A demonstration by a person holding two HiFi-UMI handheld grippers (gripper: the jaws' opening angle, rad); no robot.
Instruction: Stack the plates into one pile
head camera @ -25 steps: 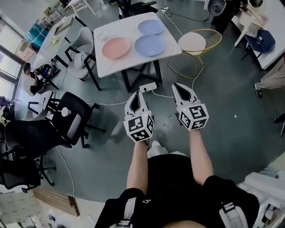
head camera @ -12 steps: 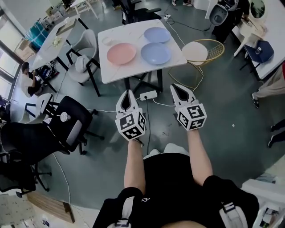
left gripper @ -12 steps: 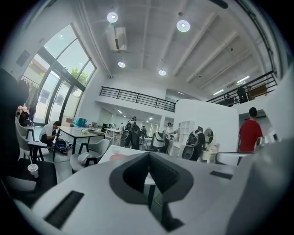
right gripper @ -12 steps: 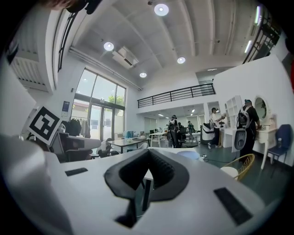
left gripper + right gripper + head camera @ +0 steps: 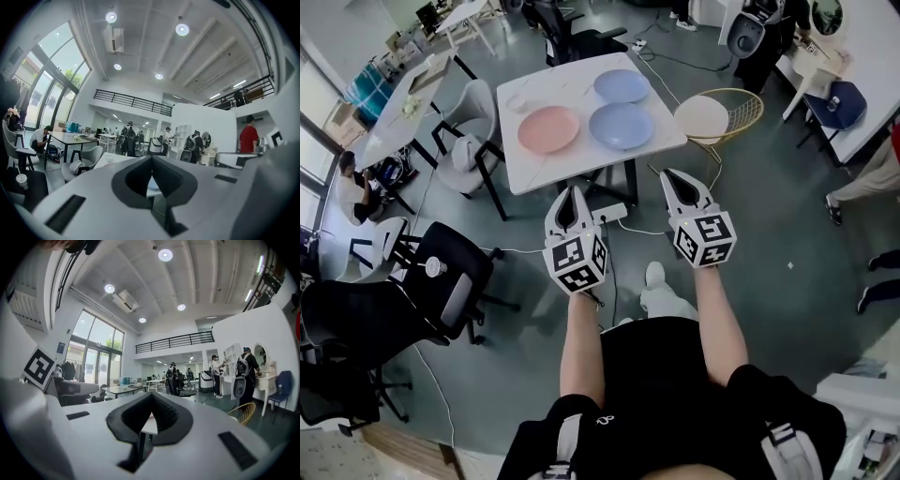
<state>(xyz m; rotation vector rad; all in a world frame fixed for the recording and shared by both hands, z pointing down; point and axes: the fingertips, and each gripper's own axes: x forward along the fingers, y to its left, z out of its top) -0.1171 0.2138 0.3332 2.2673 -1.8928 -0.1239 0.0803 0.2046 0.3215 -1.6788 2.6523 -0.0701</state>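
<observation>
On a white square table (image 5: 534, 161) ahead lie three plates side by side: a pink plate (image 5: 548, 129) at the left, a blue plate (image 5: 621, 126) at the right and a second blue plate (image 5: 622, 86) behind it. My left gripper (image 5: 574, 192) and right gripper (image 5: 668, 173) are held above the floor, short of the table's near edge. Both are shut with nothing between the jaws. In the left gripper view the table edge (image 5: 149, 191) shows through the jaw gap; the right gripper view shows the table (image 5: 149, 426) the same way.
A gold wire chair with a cream seat (image 5: 703, 115) stands right of the table, a grey chair (image 5: 471, 131) at its left. A white power strip (image 5: 610, 214) and cables lie on the floor under the table. Black office chairs (image 5: 441, 272) crowd the left. People stand farther off.
The person has walked toward the table. The left gripper rose level with the right one, and both now sit closer to the table's near edge. Both jaws stayed shut.
</observation>
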